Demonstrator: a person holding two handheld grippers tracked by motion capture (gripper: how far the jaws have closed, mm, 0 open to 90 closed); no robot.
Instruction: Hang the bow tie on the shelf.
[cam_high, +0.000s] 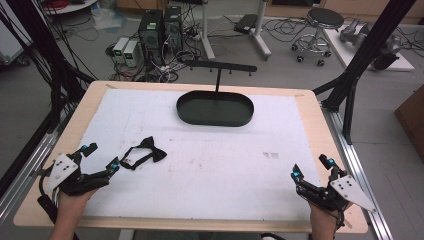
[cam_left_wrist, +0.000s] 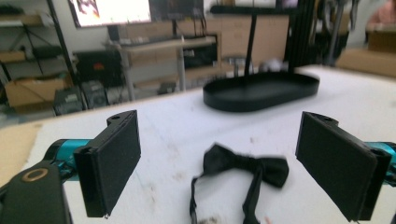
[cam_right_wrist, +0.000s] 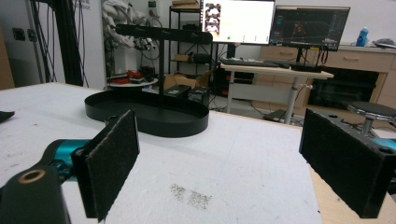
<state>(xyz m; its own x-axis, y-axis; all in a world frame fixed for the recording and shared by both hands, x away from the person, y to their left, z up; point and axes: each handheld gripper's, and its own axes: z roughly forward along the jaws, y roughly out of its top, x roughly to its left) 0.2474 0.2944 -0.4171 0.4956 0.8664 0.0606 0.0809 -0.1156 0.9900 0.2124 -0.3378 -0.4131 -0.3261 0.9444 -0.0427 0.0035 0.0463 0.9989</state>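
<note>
A black bow tie (cam_high: 145, 151) with its thin strap looped lies flat on the white mat (cam_high: 210, 165), left of centre. My left gripper (cam_high: 101, 156) rests open at the near left, just short of the tie; in the left gripper view the bow tie (cam_left_wrist: 243, 169) lies ahead between the two spread pads (cam_left_wrist: 114, 158). At the far middle stands a black oval tray (cam_high: 215, 108) with an upright post and a hook bar (cam_high: 220, 65). My right gripper (cam_high: 313, 168) is open over the near right of the mat, holding nothing, with the tray (cam_right_wrist: 149, 114) well ahead of it.
The mat covers a wooden table (cam_high: 310, 102) with black frame posts (cam_high: 367, 47) at its right and left. A grey smudge (cam_high: 270, 155) marks the mat near the right gripper. Beyond the table are computer towers (cam_high: 160, 30), cables and a stool (cam_high: 320, 30) on the floor.
</note>
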